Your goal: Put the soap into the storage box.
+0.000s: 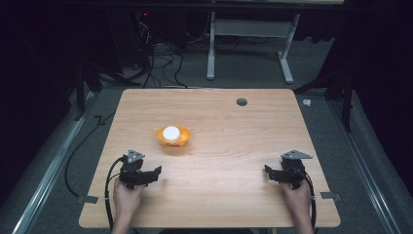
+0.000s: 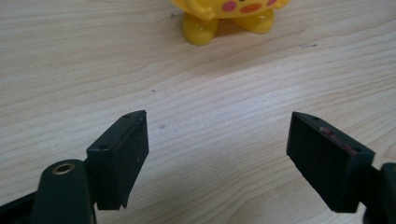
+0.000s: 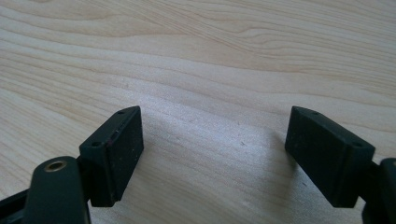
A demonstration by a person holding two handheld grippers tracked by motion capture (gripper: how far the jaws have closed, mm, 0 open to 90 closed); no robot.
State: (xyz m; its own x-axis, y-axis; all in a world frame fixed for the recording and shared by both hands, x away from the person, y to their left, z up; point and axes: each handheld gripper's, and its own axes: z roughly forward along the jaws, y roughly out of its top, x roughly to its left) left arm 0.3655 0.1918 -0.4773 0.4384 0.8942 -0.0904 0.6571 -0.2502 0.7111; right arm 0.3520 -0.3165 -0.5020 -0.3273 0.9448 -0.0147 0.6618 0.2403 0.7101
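A small yellow plastic toy figure with pink cheeks and a white round top (image 1: 173,135) stands upright on the light wooden counter (image 1: 234,126), left of centre, its face and stubby feet turned toward the left claw (image 1: 157,171). That claw gapes empty near it, and the right claw (image 1: 267,170), well apart, is likewise spread wide over bare wood.

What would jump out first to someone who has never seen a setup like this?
The bright yellow toy with a white top, standing alone left of centre on the pale wooden table; the left gripper view shows its feet and pink cheeks. Next, the two black grippers, left gripper and right gripper, held near the table's near edge, jaws wide open and holding nothing.
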